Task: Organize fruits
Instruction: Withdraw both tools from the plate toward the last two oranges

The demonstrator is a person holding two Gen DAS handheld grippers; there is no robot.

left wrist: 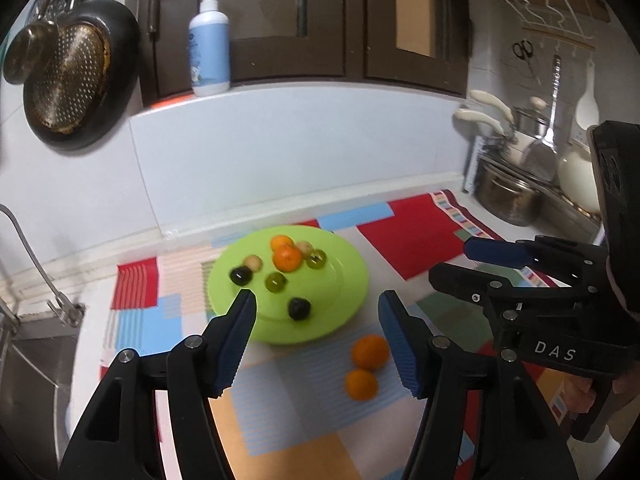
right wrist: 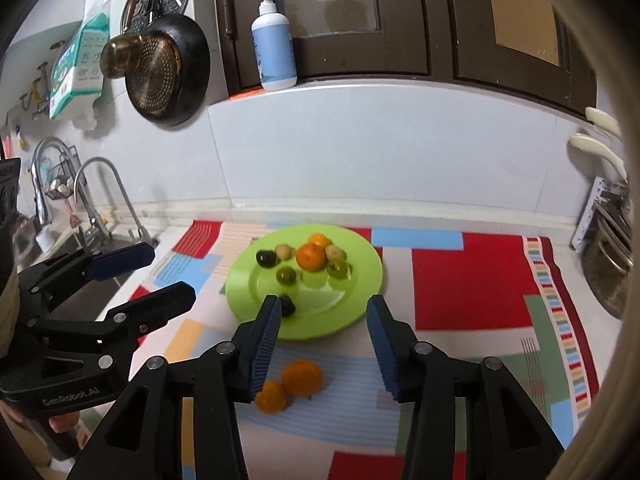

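Nearest, the left tool (left wrist: 316,304) hangs with its blue pads parted and nothing between them; the right tool (right wrist: 322,308) likewise stands open and empty. Just beyond the fingertips, two oranges (right wrist: 294,386) lie touching each other on the patchwork mat (right wrist: 472,280) that covers the bench, off the plate and close to its near rim. Farther on sits the green plate (left wrist: 344,280), carrying two more oranges (left wrist: 286,254), two green fruits (left wrist: 276,281), two dark fruits (left wrist: 299,308) and two pale ones (left wrist: 253,263). One dark fruit lies apart near the front of the plate. Behind, a pump bottle (left wrist: 209,46) stands on the ledge, and a pan (right wrist: 166,70) hangs on the wall.
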